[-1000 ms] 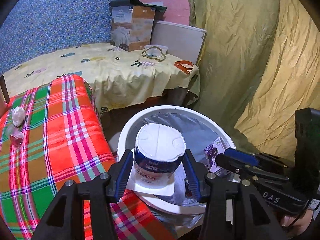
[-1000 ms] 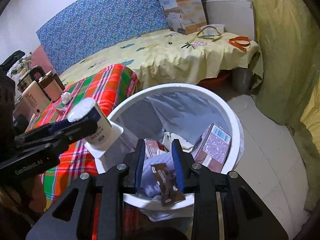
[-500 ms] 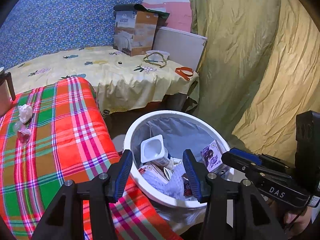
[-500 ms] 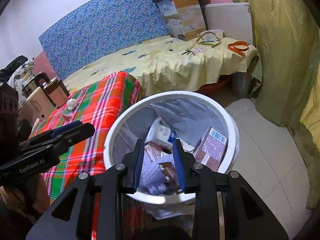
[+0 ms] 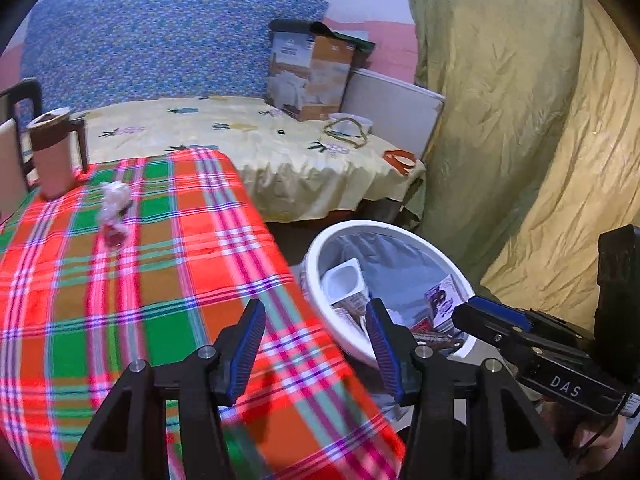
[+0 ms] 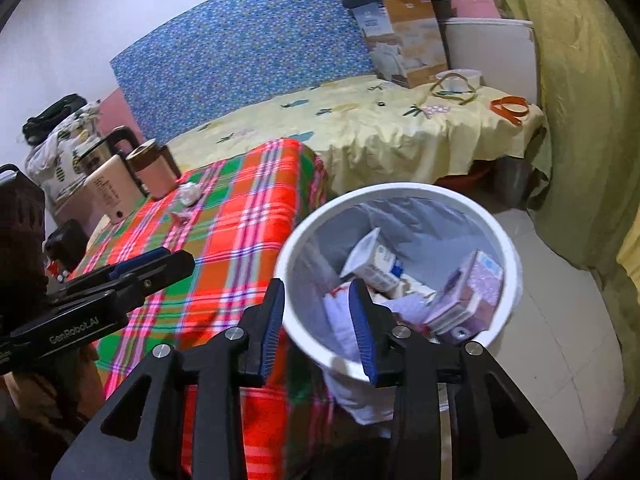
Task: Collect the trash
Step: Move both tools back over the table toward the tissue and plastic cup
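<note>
Plaid tablecloth (image 5: 132,280) ahead, white bin (image 6: 508,280) off its right edge, 2 crumpled scraps (image 5: 115,212) far-left beside mug (image 5: 56,156), nearer left gripper (image 5: 316,344), gaping and empty, than right gripper (image 6: 316,328), half-open, equally bare.

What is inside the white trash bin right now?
The white trash bin holds a yogurt cup on its side, a pinkish carton and crumpled white paper. Anything beneath that pile is hidden.
</note>
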Tool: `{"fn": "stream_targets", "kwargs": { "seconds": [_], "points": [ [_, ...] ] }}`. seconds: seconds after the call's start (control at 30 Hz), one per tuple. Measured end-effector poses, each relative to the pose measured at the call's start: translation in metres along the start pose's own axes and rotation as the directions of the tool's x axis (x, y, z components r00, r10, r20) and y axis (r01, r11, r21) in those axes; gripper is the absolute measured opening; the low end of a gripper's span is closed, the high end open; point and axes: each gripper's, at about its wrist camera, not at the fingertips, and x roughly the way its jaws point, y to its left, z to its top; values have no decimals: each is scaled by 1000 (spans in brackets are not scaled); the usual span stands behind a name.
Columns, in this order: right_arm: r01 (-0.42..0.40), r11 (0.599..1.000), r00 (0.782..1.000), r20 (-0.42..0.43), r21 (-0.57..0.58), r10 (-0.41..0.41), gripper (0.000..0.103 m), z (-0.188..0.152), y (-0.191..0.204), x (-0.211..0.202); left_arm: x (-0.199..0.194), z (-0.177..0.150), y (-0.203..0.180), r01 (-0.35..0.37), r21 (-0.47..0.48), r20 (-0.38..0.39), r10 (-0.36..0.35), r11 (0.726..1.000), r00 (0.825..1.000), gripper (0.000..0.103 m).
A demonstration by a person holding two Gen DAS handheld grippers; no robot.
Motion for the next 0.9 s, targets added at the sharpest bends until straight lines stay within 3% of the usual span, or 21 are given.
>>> {"fn": "stream_targets", "kwargs": {
  "seconds": [0.33, 0.9],
  "points": [
    [-70, 996, 997, -24, -58, 69, 37, -7, 35, 4, -34, -17, 30, -96, -43, 27, 97, 994, 995, 52],
    [-114, 987, 993, -50, -116, 109, 37, -11, 70, 14, -59, -33, 66, -174, -99, 39, 178, 980, 983, 52]
  ]
}}
